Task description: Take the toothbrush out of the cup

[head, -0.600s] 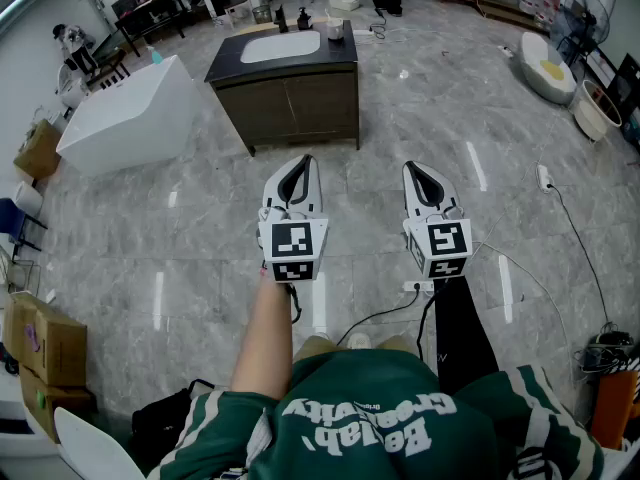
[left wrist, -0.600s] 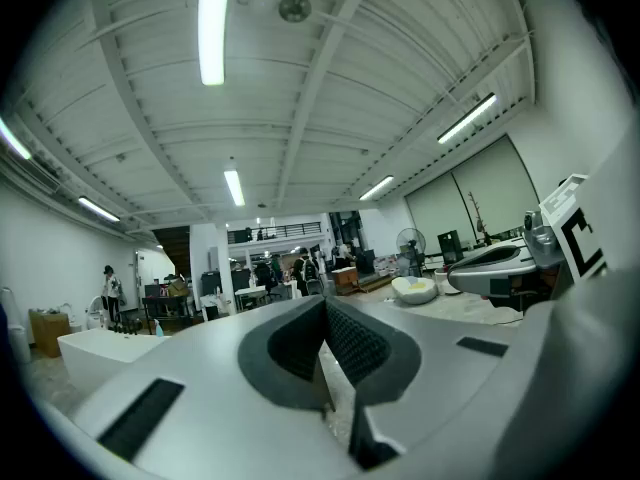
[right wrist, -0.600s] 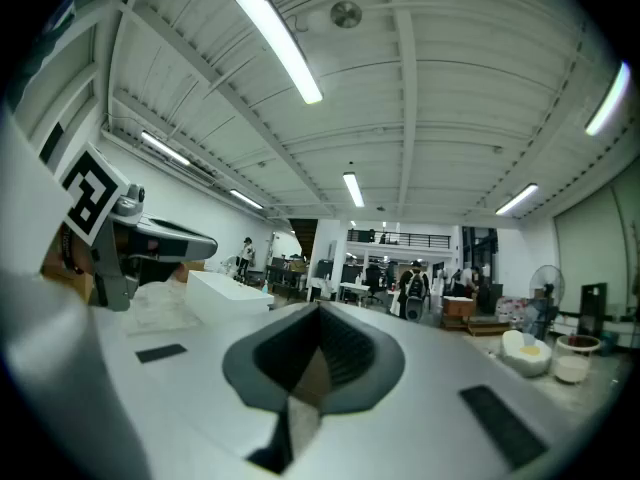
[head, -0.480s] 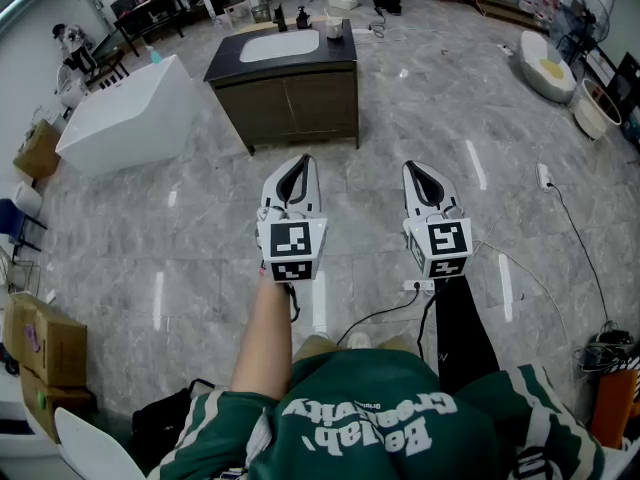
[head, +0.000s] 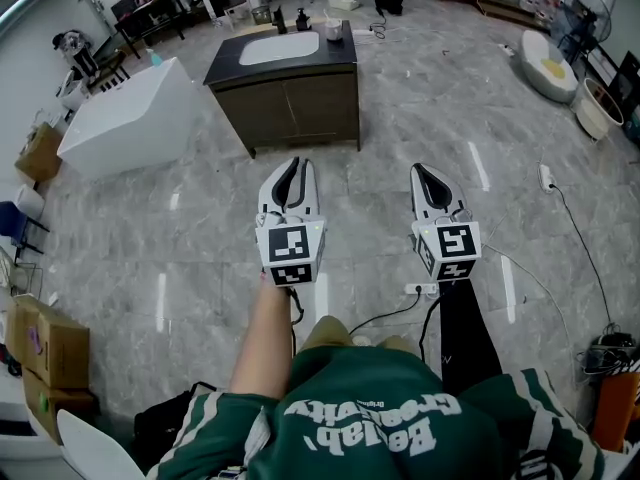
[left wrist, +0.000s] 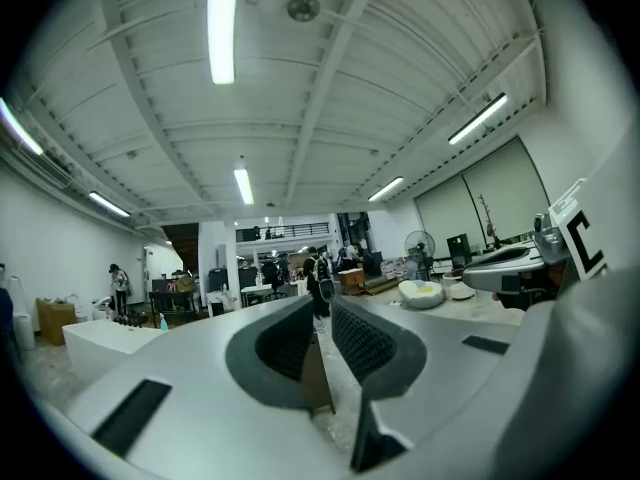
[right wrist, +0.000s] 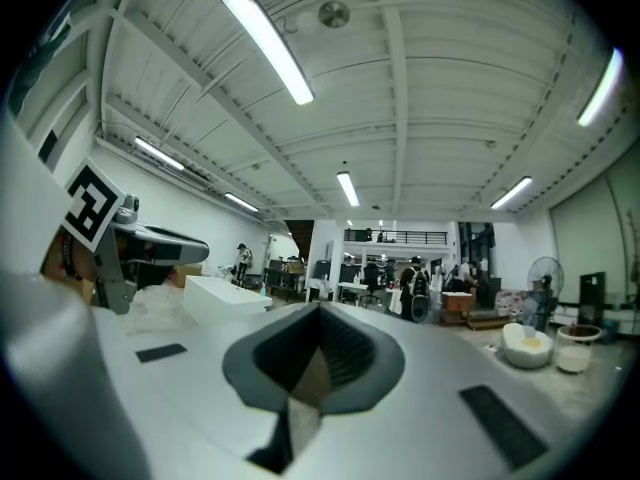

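Far ahead, a small pale cup stands on the dark top of a vanity cabinet, beside its white basin; no toothbrush can be made out at this distance. I hold both grippers level over the marble floor, well short of the cabinet. My left gripper has its pads a narrow slit apart, with nothing between them. The pads of my right gripper meet at the tips, and it holds nothing.
Dark bottles stand behind the basin. A white bathtub sits left of the cabinet, cardboard boxes at the left edge. Cables and a power strip lie on the floor at right. People and desks show far off in both gripper views.
The head view has shifted slightly, so both grippers sit a touch lower in the picture. Their jaws look the same.
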{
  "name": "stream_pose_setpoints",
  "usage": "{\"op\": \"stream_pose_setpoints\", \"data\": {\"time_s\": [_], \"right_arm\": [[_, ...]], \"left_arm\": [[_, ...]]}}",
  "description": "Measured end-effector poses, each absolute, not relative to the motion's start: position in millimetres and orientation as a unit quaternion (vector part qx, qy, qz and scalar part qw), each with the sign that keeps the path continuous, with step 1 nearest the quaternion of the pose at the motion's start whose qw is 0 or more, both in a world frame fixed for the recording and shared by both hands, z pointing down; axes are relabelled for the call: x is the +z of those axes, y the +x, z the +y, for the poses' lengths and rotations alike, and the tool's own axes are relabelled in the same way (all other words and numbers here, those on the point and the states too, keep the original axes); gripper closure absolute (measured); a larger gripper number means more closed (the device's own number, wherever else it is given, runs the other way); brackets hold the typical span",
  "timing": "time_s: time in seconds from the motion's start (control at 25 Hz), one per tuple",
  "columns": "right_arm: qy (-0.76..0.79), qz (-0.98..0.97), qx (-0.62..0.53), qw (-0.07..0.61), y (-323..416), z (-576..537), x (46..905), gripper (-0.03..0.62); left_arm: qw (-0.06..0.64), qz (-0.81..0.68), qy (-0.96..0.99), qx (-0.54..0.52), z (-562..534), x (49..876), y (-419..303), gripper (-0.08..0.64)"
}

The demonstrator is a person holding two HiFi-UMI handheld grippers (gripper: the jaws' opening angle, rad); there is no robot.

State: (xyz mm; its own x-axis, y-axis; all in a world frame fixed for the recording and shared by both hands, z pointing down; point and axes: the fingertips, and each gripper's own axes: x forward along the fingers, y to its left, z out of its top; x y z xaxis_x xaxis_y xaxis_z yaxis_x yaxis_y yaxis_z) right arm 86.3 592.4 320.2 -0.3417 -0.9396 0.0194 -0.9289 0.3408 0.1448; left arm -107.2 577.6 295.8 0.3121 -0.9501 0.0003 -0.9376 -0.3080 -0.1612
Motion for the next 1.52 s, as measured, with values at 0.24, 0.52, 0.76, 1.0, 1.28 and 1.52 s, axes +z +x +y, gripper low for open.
{"op": "stream_pose_setpoints", "data": {"time_s": [0.24,0.52,0.76,1.0,1.28,1.52], "right_arm": [[0.571,-0.819,-0.047,0.038,85,563,321,0.589],[0.567,-0.821,-0.051,0.044,69,499,334,0.589],[0.568,-0.820,-0.054,0.056,51,422,335,0.589],[0.580,-0.811,-0.049,0.054,39,334,333,0.589],[0.589,-0.805,-0.041,0.062,19,241,339,0.589],[0.596,-0.799,-0.039,0.067,11,180,343,0.589]], "left_arm": [[0.056,0.563,-0.824,-0.033,546,294,-102,0.428],[0.052,0.559,-0.827,-0.022,481,300,-114,0.403],[0.033,0.554,-0.832,-0.032,400,308,-125,0.376],[0.006,0.539,-0.842,-0.033,306,312,-138,0.377],[0.000,0.527,-0.849,-0.042,208,319,-153,0.376],[-0.004,0.518,-0.854,-0.050,145,329,-160,0.374]]}}
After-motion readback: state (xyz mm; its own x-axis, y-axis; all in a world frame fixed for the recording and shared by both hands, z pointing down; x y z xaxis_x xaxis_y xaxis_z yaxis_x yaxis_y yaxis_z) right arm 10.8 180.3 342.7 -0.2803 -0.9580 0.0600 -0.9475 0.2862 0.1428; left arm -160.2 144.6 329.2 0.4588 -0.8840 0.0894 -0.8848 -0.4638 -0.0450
